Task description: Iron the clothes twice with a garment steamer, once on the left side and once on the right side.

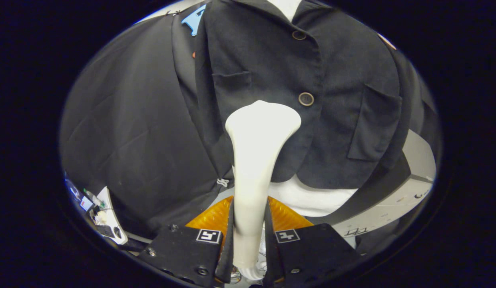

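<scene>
Garment steamer [257, 160], unlabelled, clamped in gripper [249, 236] against dark jacket [311, 120].

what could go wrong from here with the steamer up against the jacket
1. The steamer is held only by its narrow handle between the gripper fingers, so its wide head could twist or slip during a stroke.
2. The head sits close to the lower button on the jacket; it could snag there.
3. The head lies near the jacket's middle, so the pocket side could be left unsteamed.
</scene>
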